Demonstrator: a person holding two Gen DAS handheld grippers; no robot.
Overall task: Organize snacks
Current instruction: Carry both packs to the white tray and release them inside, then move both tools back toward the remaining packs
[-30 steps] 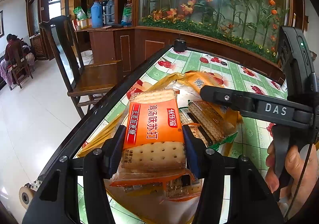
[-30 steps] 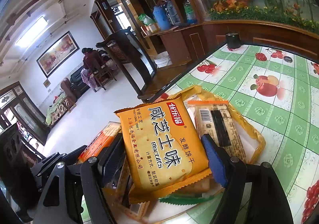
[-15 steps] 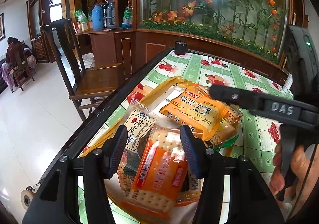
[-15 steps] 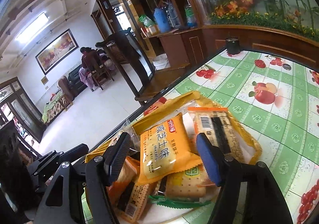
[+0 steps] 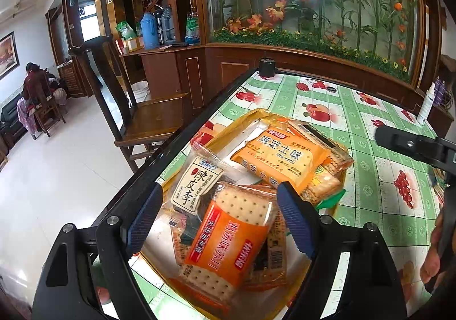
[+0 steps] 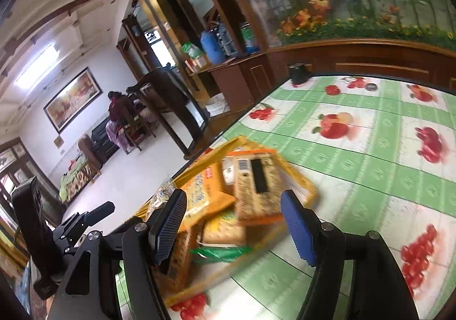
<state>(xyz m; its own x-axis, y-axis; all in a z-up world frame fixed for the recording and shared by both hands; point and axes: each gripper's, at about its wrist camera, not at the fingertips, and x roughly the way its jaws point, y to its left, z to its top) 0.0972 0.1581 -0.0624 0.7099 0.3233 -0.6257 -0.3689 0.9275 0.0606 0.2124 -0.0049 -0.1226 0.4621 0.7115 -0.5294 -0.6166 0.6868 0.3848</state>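
Orange cracker pack [image 5: 228,237] lies right under the left tool [image 5: 219,220], on top of the snack pile in the yellow tray [image 5: 250,116]. Left tool: jaws spread wide, nothing pinched; the pack sits loose between the blue pads [image 5: 293,220], and I can't tell if either pad grazes the wrapper. Right tool [image 6: 233,223]: also spread wide, empty, hovering over the tray's near edge above a green-edged wrapper [image 6: 219,253].

Just ahead of the left tool: white plum-candy bag [image 5: 196,186], then the yellow biscuit pack [image 5: 280,159] stacked on a clear cracker sleeve [image 5: 322,137].

Judgement on the step: packs look deposited, pile is loose and tilted. Lift both tools straight up so pads don't drag slick film. Next grab: top pack only, across its short side, light squeeze since crackers snap.

Beyond the tray: green fruit-print desk [image 5: 356,120].
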